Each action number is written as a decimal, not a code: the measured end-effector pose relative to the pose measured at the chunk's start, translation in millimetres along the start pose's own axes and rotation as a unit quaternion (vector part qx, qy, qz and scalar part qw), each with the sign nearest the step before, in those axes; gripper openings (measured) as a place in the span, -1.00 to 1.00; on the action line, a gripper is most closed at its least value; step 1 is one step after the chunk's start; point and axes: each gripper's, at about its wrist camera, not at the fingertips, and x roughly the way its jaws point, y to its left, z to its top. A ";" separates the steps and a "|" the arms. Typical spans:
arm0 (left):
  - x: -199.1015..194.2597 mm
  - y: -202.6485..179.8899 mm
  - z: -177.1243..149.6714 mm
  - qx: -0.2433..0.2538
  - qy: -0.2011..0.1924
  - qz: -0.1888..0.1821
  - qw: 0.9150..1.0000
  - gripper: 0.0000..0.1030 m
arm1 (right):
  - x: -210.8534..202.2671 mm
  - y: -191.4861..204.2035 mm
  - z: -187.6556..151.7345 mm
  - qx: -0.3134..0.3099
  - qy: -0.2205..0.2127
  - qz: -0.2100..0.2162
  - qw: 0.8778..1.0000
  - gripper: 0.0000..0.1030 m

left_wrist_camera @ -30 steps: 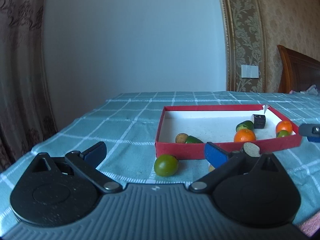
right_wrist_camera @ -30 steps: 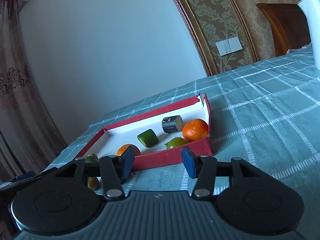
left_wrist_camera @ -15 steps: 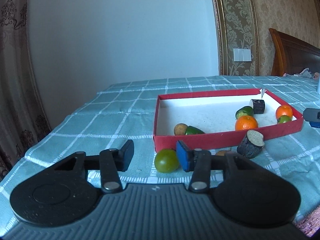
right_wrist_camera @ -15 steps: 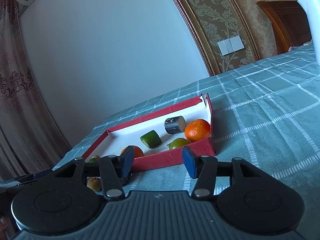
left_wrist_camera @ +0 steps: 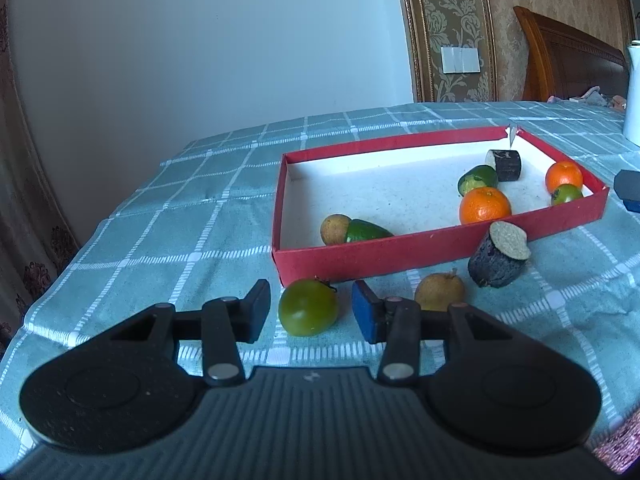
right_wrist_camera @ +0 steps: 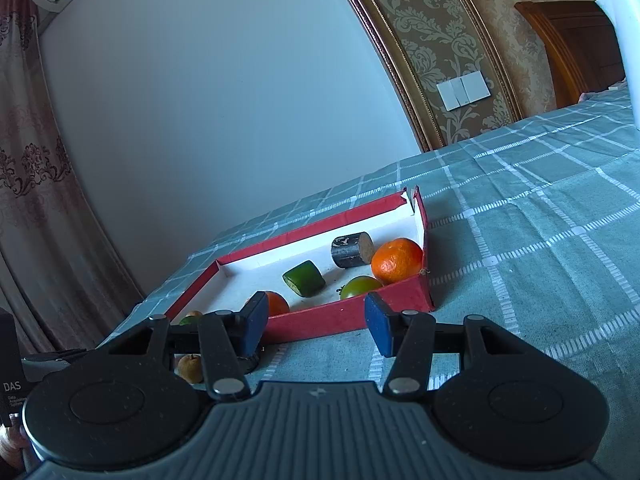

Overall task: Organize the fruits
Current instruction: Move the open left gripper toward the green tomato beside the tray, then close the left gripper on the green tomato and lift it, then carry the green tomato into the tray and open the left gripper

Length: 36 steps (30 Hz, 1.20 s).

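Observation:
A red tray [left_wrist_camera: 400,250] with a white floor holds two oranges [left_wrist_camera: 485,205], a green tomato [left_wrist_camera: 566,194], green pieces [left_wrist_camera: 478,178], a dark cylinder [left_wrist_camera: 505,164] and a brown fruit [left_wrist_camera: 335,230]. My left gripper [left_wrist_camera: 310,312] is open, its fingers on either side of a green tomato [left_wrist_camera: 307,307] on the cloth, apart from it. A brown fruit [left_wrist_camera: 439,291] and a dark cut cylinder [left_wrist_camera: 499,255] lie in front of the tray. My right gripper [right_wrist_camera: 316,322] is open and empty before the tray [right_wrist_camera: 340,316].
A teal checked cloth [left_wrist_camera: 160,232] covers the table, whose left edge falls off near a curtain. A white kettle [right_wrist_camera: 624,36] stands at the far right. A wooden headboard [left_wrist_camera: 568,64] is behind.
My left gripper has narrowed from wide open and moved in around the green tomato. The right gripper has drifted slightly and stays open.

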 end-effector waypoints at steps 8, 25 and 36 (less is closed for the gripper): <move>11.8 6.7 -0.2 -0.017 0.030 -0.012 0.999 -0.40 | -0.1 -0.3 0.0 0.003 -0.003 0.000 1.000 0.01; -11.3 7.2 1.4 -0.030 -0.012 0.001 0.999 -0.40 | -2.3 -1.1 0.4 0.004 -0.007 0.001 1.000 0.01; -16.3 -5.7 39.1 -0.032 -0.049 -0.012 0.998 -0.40 | -3.2 -1.5 0.3 0.005 -0.009 0.001 1.000 0.02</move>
